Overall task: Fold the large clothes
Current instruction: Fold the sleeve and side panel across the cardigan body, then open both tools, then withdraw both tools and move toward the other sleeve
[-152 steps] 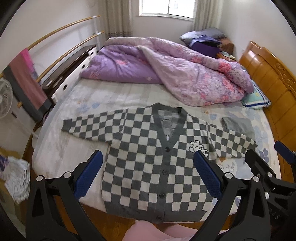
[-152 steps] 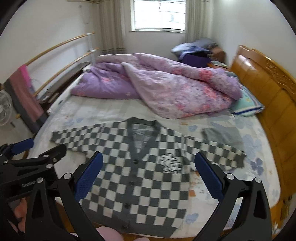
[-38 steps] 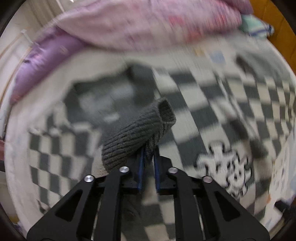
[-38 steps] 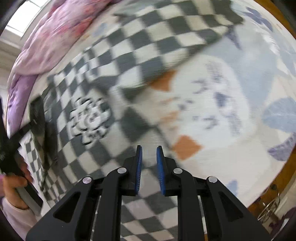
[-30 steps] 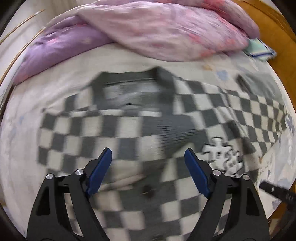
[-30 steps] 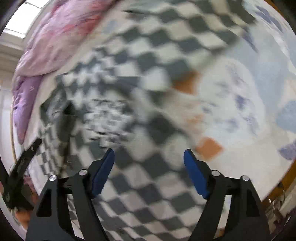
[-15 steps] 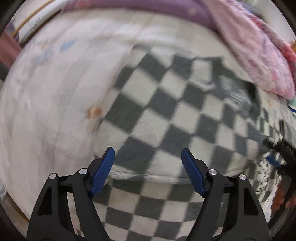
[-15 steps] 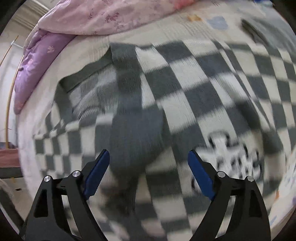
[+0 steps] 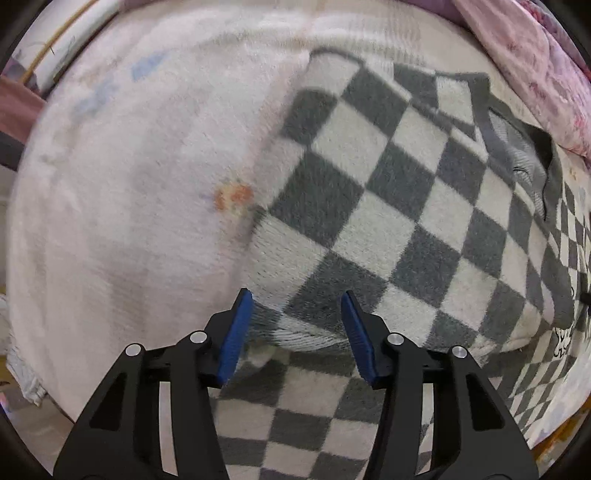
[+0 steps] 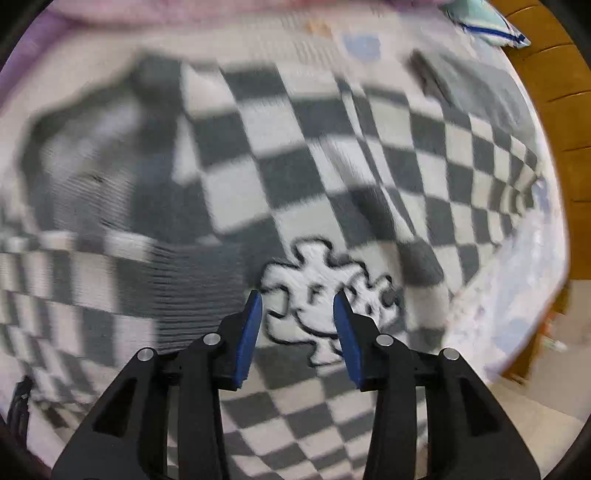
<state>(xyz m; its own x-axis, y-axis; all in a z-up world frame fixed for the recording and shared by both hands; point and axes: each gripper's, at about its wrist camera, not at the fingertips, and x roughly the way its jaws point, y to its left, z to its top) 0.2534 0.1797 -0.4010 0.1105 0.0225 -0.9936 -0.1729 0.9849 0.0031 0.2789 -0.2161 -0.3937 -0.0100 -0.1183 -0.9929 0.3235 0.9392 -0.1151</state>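
Note:
The grey-and-white checked cardigan (image 9: 388, 206) lies flat on the bed, its left sleeve folded across the chest. My left gripper (image 9: 297, 328) points down at the folded edge where the sleeve meets the body. Its jaws are closing, with that edge between the blue pads (image 9: 238, 332) and no pinch visible. In the blurred right wrist view, the cardigan (image 10: 258, 166) fills the frame. My right gripper (image 10: 297, 328) hovers over the white puzzle-shaped patch (image 10: 317, 291). Its jaws are also closing, with nothing visibly pinched between them.
The pale floral bed sheet (image 9: 129, 184) spreads left of the cardigan. A pink quilt (image 9: 535, 55) lies beyond it. A wooden headboard (image 10: 554, 110), a teal pillow (image 10: 487, 22) and a folded grey cloth (image 10: 461, 85) are at the right. The bed's edge drops to the floor (image 10: 535, 387).
The left gripper let go of the sleeve cuff, opened wide and moved to the cardigan's left edge. The right gripper moved over the patch. Both pairs of jaws have since narrowed.

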